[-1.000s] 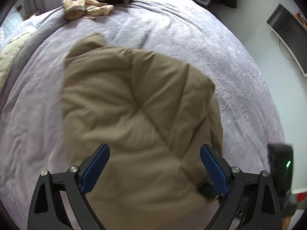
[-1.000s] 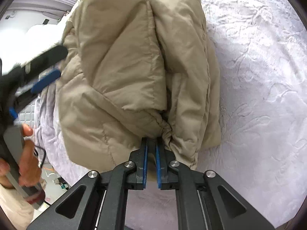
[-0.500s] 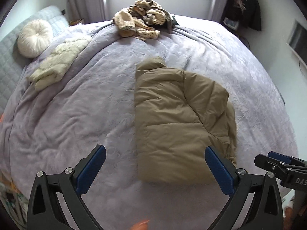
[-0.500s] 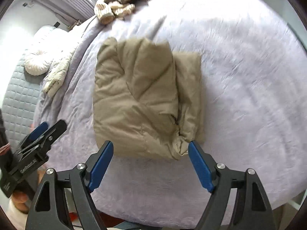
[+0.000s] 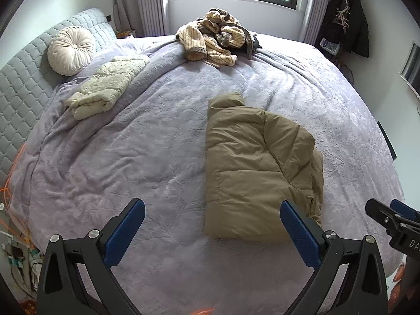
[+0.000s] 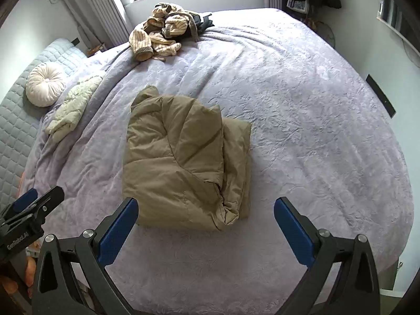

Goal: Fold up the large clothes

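A tan puffer jacket (image 5: 252, 168) lies folded into a compact bundle on the lilac bedspread (image 5: 131, 157); it also shows in the right wrist view (image 6: 181, 165). My left gripper (image 5: 210, 231) is open and empty, held above the bed's near edge, short of the jacket. My right gripper (image 6: 206, 229) is open and empty, just short of the jacket's near edge. The right gripper also shows at the right edge of the left wrist view (image 5: 393, 220). The left gripper shows at the left edge of the right wrist view (image 6: 29, 212).
A pile of striped beige clothes (image 5: 212, 36) lies at the far side of the bed. A folded cream jacket (image 5: 105, 86) and a round cushion (image 5: 71, 50) lie by the grey headboard (image 5: 23, 78). Dark coats (image 5: 351, 18) hang at the right wall.
My right gripper let go of the jacket's edge and opened. Both grippers pulled back and up from the jacket, which now lies folded on the bed.
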A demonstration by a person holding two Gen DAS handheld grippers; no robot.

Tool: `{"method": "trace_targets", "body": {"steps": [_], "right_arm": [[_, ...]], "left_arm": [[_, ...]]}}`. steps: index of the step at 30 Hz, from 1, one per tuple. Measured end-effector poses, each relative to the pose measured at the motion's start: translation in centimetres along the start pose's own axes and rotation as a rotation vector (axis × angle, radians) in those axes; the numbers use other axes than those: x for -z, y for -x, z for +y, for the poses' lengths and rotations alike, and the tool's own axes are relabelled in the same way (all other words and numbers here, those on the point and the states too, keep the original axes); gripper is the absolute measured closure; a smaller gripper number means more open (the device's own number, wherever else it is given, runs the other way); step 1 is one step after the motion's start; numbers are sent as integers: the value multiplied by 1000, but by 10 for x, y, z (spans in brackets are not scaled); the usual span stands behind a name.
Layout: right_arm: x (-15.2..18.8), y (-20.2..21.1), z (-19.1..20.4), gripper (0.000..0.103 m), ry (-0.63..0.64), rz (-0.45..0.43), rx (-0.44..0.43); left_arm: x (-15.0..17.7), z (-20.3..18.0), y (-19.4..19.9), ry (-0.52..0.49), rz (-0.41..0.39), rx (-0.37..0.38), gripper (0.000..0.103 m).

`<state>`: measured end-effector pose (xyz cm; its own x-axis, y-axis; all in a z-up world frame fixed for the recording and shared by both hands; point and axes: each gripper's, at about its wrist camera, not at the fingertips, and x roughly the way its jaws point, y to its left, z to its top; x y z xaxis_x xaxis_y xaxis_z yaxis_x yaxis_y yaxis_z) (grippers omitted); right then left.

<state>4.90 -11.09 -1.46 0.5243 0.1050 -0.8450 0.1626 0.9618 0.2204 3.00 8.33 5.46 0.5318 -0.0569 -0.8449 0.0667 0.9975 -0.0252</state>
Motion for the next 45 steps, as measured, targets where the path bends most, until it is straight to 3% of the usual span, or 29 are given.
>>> {"method": "trace_targets", "body": {"steps": [45], "right_arm": [[-1,8,-6,0,-17,-13,26]], "left_arm": [[-1,9,-5,16,33,2,0]]}}
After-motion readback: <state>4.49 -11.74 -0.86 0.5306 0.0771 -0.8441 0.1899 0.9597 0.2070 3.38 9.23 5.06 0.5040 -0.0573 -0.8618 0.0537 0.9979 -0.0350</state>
